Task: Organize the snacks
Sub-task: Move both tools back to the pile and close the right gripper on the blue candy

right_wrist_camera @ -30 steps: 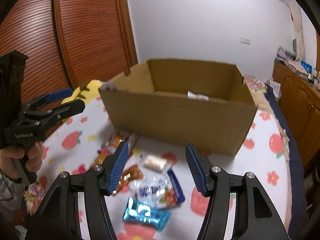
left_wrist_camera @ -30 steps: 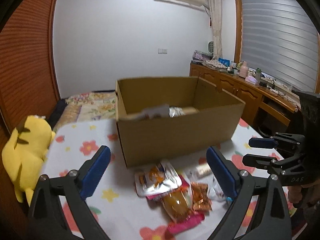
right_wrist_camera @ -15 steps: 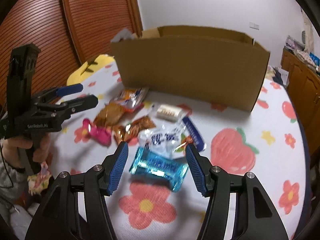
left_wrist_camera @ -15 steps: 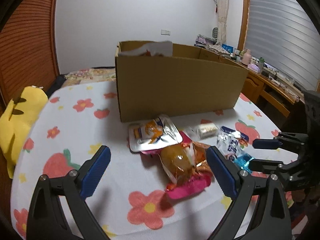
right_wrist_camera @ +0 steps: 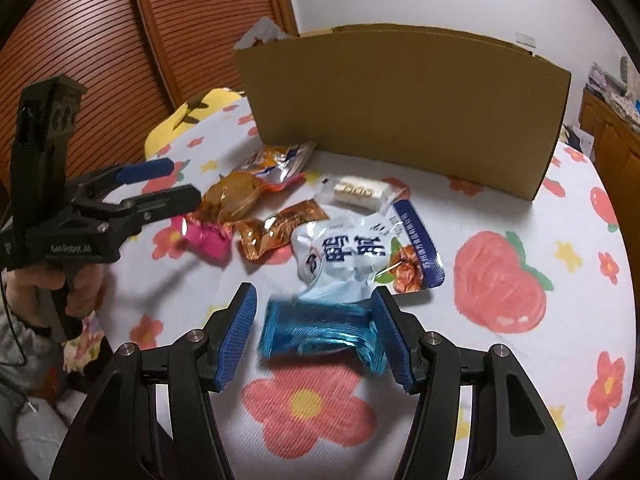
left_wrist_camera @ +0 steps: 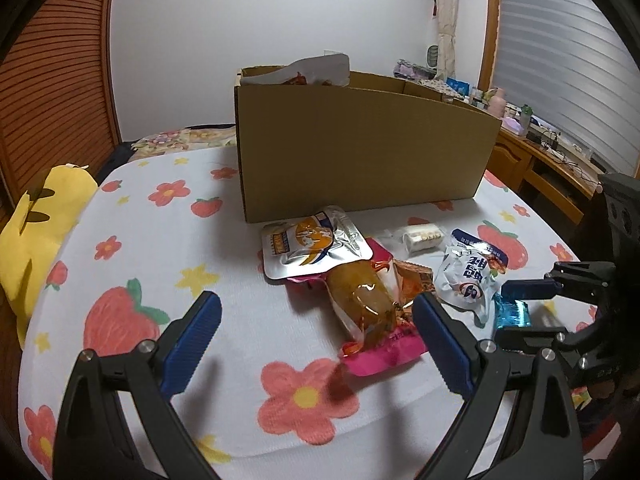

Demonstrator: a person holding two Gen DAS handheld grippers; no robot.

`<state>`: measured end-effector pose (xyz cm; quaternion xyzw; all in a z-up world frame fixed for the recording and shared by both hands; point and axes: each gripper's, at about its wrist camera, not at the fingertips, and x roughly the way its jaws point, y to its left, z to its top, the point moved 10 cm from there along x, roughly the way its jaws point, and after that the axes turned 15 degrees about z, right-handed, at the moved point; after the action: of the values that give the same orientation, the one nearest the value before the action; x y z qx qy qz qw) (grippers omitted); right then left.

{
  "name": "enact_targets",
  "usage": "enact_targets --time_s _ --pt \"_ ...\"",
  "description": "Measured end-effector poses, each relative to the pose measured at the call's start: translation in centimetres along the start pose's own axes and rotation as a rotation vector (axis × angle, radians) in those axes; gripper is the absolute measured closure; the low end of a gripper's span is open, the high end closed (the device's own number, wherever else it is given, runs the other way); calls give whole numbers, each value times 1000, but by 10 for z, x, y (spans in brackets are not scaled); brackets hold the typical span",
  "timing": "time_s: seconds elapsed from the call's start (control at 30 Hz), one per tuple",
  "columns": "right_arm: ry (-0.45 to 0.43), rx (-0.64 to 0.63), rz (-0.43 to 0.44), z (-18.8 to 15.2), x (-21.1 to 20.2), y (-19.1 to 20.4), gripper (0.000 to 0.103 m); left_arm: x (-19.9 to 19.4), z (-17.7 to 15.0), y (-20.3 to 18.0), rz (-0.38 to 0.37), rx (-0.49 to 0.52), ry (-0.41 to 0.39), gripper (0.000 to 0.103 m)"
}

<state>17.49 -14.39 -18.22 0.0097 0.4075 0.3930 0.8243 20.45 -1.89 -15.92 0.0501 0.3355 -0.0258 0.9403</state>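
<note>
- Left wrist view: a bedroom, with a flower-and-strawberry cloth (left_wrist_camera: 132,240) over the table and the cardboard box (left_wrist_camera: 360,148) standing at the back; a white packet pokes above the box's far corner.
- A second ago this camera looked down into the box from above; now it sits low, and the snack pile lies just in front of the box.
- The left gripper (left_wrist_camera: 316,344) has dropped towards that pile, jaws spread wide and holding nothing. The amber packet (left_wrist_camera: 364,304) lies between its pads, on top of a pink wrapper (left_wrist_camera: 384,354).
- At the right edge, the right gripper (left_wrist_camera: 520,308) straddles the blue packet (left_wrist_camera: 514,314), farthest from the box.
- Right wrist view: same table, and the box (right_wrist_camera: 400,108) has slid back as this gripper came down.
- The right gripper (right_wrist_camera: 316,340) has the blue packet (right_wrist_camera: 320,330) between its pads; one pad looks to touch the crinkled end, the other stands clear, so open, not yet clamped.
- The white pouch (right_wrist_camera: 344,256) sits just nearer the box than the blue one.
- My read: both hands have finished the approach; closing and lifting into the box comes next.
</note>
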Motion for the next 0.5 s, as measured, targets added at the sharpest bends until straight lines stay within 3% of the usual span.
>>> enact_targets --time_s 0.5 --pt "11 -26 -62 -17 -9 3 42 5 -5 -3 -6 5 21 6"
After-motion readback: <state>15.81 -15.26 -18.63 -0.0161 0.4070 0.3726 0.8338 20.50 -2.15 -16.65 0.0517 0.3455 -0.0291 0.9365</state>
